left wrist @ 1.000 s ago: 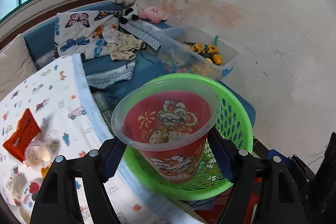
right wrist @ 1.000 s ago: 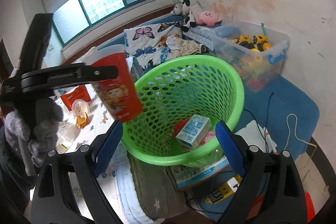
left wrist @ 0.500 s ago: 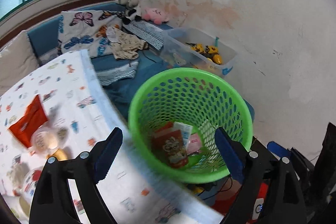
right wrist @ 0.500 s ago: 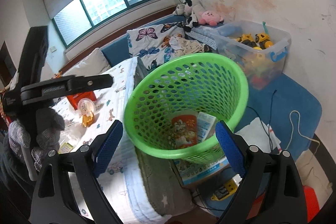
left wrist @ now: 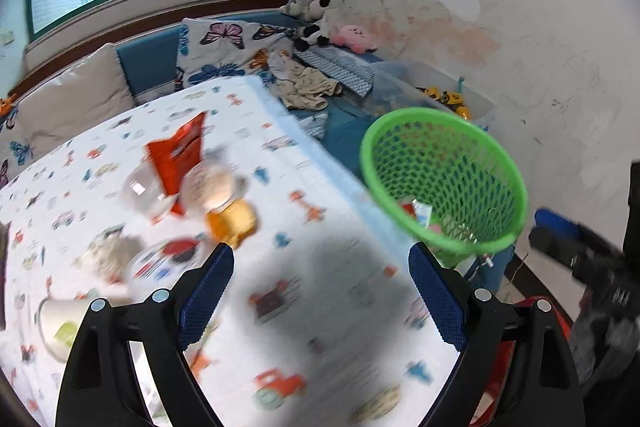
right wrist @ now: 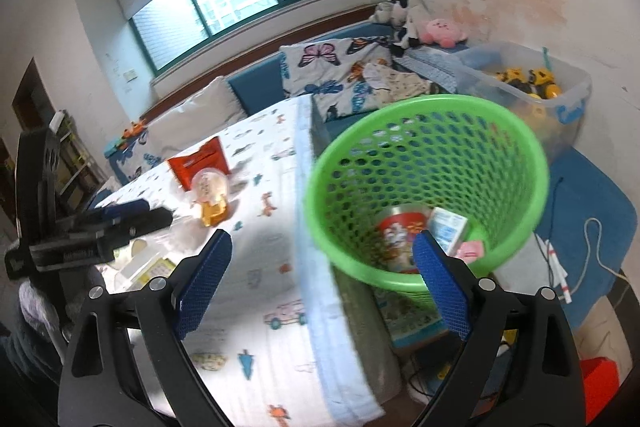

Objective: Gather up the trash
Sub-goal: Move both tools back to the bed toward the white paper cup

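Observation:
A green mesh basket (right wrist: pixel 424 183) stands beside the table's right edge; it also shows in the left wrist view (left wrist: pixel 444 179). Inside lie a red printed cup (right wrist: pixel 400 235), a small white carton (right wrist: pixel 448 227) and a pink wrapper (right wrist: pixel 472 249). My left gripper (left wrist: pixel 320 291) is open and empty above the patterned tablecloth (left wrist: pixel 312 307). My right gripper (right wrist: pixel 320 283) is open and empty over the table edge next to the basket. Trash on the table: an orange-red packet (left wrist: pixel 180 151), a clear lidded cup (left wrist: pixel 208 187), an orange jelly cup (left wrist: pixel 232 223), a white cup (left wrist: pixel 60 319).
A blue sofa with butterfly pillows (right wrist: pixel 332 67) and plush toys (right wrist: pixel 420 19) lies behind the table. A clear toy bin (right wrist: pixel 528 83) stands by the wall. Cables (right wrist: pixel 592 251) and a red object (right wrist: pixel 600 391) lie on the floor at right.
My left gripper opened and dropped the red cup into the basket, then swung left over the table. The right gripper view shifted left toward the table.

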`<state>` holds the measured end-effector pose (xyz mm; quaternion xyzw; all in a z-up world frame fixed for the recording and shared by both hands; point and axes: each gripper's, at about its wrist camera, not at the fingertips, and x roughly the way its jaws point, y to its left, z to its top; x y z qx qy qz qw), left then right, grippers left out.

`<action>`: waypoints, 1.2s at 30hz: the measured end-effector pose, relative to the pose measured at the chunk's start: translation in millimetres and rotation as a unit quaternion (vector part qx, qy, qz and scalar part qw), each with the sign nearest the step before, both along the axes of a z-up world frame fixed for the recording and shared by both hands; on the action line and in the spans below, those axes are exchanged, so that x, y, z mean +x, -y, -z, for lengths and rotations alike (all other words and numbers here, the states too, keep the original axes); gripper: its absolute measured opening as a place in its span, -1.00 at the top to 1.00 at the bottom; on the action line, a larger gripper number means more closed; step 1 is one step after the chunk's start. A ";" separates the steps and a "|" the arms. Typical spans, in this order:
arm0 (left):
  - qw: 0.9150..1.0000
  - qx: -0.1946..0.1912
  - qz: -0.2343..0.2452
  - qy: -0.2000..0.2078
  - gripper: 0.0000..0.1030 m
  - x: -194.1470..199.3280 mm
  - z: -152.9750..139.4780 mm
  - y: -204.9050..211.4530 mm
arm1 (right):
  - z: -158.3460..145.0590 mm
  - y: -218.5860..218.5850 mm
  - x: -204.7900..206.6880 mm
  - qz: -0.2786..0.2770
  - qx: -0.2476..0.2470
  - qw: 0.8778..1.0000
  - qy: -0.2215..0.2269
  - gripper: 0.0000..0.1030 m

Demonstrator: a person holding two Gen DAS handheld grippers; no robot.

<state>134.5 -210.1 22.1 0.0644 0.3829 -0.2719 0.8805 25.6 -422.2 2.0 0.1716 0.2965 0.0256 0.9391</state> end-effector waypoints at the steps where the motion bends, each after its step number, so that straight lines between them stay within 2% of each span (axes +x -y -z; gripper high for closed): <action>1: 1.000 0.004 -0.001 -0.001 -0.67 -1.7 2.4 -9.6 | -0.4 -2.8 1.8 -0.003 0.001 1.000 0.000 -0.78; 6: 0.999 0.036 0.005 0.007 -0.67 -3.3 11.7 -43.5 | -1.9 -23.5 9.8 -0.026 -0.002 1.000 0.000 -0.78; 11: 0.998 0.063 -0.004 -0.007 -0.67 7.2 26.7 -79.3 | -3.6 -39.0 14.9 -0.043 -0.003 0.999 0.001 -0.79; 17: 0.998 0.060 -0.014 -0.027 -0.67 19.0 38.8 -99.6 | -2.5 -48.3 22.5 -0.055 -0.001 0.998 -0.005 -0.79; 24: 0.998 0.034 -0.038 -0.021 -0.67 19.3 29.0 -119.6 | 1.2 -64.9 35.4 -0.081 -0.006 0.997 -0.015 -0.79; 31: 0.995 0.016 -0.096 -0.014 -0.67 16.2 16.3 -162.6 | 7.7 -102.8 68.6 -0.139 -0.016 0.990 -0.029 -0.79; 36: 0.992 0.015 -0.124 -0.015 -0.67 16.6 18.4 -187.7 | 12.0 -134.6 93.0 -0.182 -0.023 0.982 -0.037 -0.79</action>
